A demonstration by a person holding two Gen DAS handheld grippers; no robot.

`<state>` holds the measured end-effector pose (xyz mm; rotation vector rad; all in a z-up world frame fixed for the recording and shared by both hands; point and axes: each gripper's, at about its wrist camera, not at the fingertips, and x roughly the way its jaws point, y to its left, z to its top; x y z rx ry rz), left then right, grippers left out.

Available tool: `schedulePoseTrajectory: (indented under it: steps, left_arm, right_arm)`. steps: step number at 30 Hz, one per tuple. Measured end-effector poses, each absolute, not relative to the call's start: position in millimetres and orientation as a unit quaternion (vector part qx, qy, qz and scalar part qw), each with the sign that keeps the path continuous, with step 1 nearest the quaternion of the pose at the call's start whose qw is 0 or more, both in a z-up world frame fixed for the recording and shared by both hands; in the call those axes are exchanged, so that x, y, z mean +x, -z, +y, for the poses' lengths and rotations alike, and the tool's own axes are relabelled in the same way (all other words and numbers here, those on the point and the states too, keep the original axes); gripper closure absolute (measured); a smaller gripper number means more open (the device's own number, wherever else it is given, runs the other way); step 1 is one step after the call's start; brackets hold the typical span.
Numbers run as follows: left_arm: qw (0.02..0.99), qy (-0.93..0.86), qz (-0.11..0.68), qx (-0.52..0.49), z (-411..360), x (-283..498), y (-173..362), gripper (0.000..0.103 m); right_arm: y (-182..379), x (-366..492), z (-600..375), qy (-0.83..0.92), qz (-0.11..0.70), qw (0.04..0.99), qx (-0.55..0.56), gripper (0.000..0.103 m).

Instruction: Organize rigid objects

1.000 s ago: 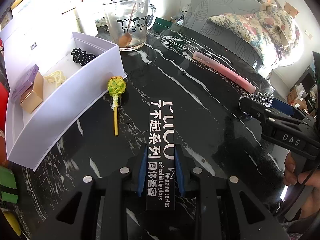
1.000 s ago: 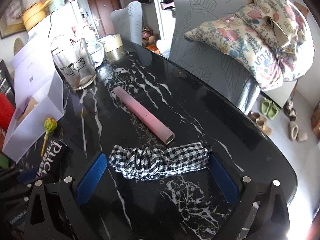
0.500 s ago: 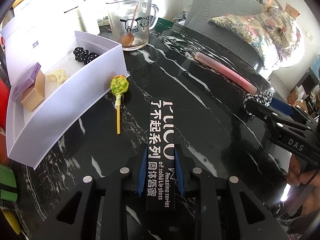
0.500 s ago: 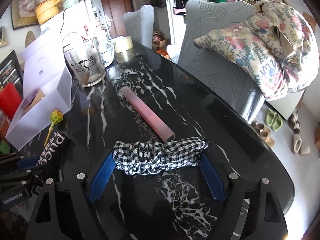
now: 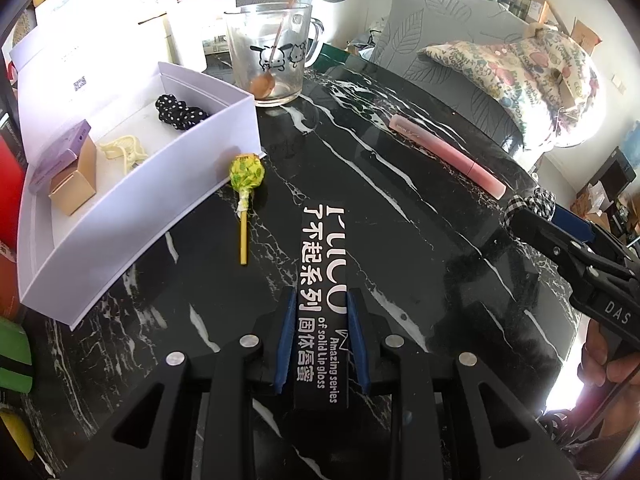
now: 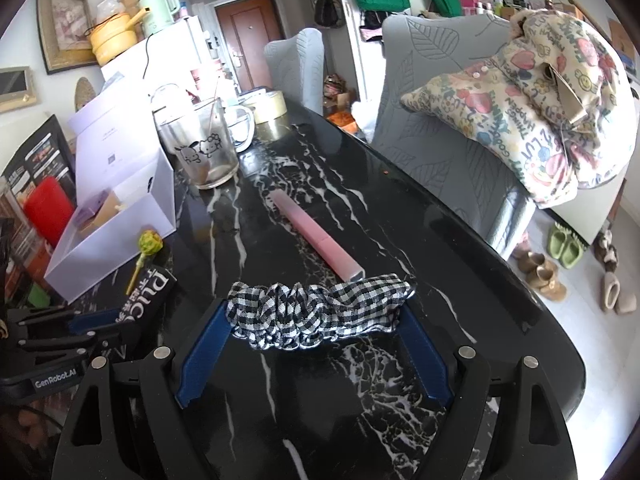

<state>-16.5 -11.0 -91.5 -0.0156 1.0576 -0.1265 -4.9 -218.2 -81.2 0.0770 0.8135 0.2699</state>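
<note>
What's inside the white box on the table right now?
The white box holds a black polka-dot scrunchie, a cream hair tie, and a tan carton with a purple box on it. Its near wall hides part of the floor.

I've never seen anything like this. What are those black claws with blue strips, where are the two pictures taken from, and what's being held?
No robot here: a person holds a hand-gripper in each hand, each with a fisheye camera looking along its jaws. The left gripper is shut on a black lip-gloss box. The right gripper has a checked scrunchie spanning its wide jaws. On the black marble table lie a lollipop, a pink tube, a glass mug and a white box of small items.
</note>
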Motion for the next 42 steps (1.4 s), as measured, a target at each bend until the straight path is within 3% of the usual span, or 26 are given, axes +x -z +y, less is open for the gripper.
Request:
schedulePoseTrajectory:
  steps: [17,26,36,42]
  left_arm:
    - [0.874,0.017,0.485,-0.030,13,-44,76,0.077]
    - [0.858,0.069,0.499,-0.102,16,-34,79,0.077]
    - [0.839,0.048,0.539,-0.057,-4,-10,98,0.077]
    - [0.856,0.040,0.515,-0.038,-7,-11,100,0.078]
  right_arm:
    - [68,-19,-179,-0.214,0.376,0.901,0.015,0.018]
    - [70,-22,-176,-0.227,0.378,0.898,0.015,0.018]
    - [74,-16,-196,-0.198,0.386,0.900,0.027,0.018]
    - [76,-11,-200,-0.194,0.390,0.900,0.030,0.018]
